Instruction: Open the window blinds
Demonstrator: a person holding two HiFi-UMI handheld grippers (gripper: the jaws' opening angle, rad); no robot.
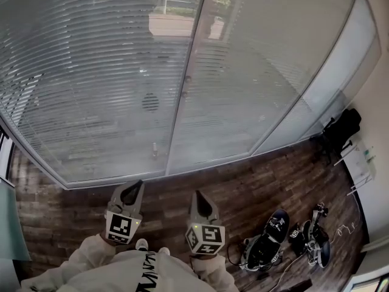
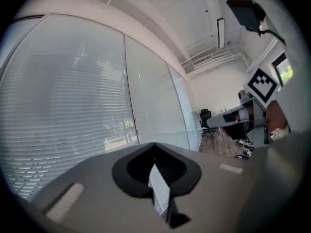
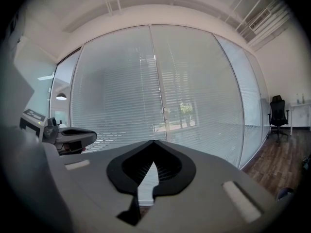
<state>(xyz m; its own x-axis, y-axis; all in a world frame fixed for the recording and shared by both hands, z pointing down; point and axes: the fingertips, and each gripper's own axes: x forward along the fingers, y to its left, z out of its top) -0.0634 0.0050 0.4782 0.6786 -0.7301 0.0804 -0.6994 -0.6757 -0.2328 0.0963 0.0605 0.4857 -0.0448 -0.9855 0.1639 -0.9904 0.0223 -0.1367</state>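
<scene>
I hold the left hand-held gripper [image 1: 131, 190] and right hand-held gripper [image 1: 199, 198] closed and empty, short of the blinds [image 1: 91, 78], which are not yet opened.

You wore a pale cream sweatshirt [image 1: 115, 277] with black lettering [image 1: 149, 278] down the front, long sleeves [image 1: 82, 257] and white shoes [image 1: 141, 244]. Your left gripper [image 1: 134, 185] and right gripper [image 1: 198, 194] were grey wedges with black-lined tips, each carrying a cube [image 1: 120, 227] of black-and-white square markers.
</scene>
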